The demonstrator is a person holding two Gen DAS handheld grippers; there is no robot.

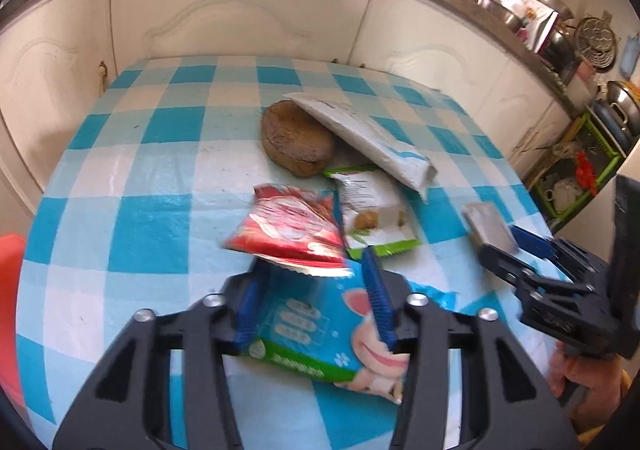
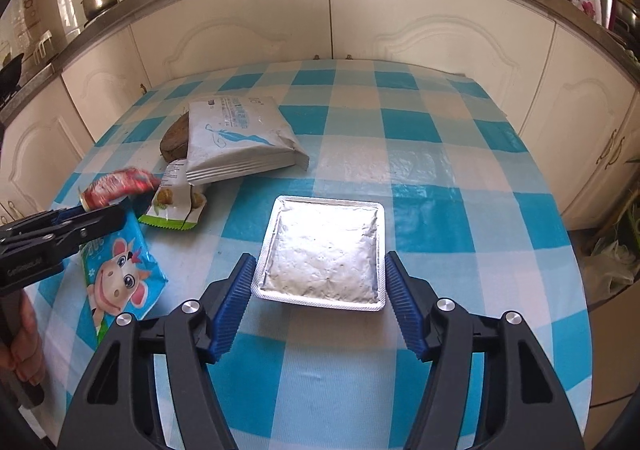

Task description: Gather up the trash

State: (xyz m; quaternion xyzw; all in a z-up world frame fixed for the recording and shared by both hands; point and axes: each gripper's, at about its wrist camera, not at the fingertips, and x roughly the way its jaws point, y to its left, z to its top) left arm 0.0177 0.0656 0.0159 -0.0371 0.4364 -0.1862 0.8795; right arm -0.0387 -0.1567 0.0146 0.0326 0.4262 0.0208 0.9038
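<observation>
Foil tray: shiny aluminium, sagging film lid, sitting between the blue pads of the right gripper, near the bench's front edge; jaws part open and just clear of both rims, nothing gripped.
Right grip advice: settle the pads on the two side rims low down and squeeze gently, since thin foil will likely buckle.
Left gripper: jaws part open astride the blue cow-print wrapper, with the red snack packet at its tips; the view is blurred, so no firm hold shows.
Left grip advice: pinch one wrapper at a time, near its middle.
Farther out: green-edged snack wrapper, white mailer bag leaning on a brown coconut, towards the bench's back left.
Bench: blue-checked cloth.
</observation>
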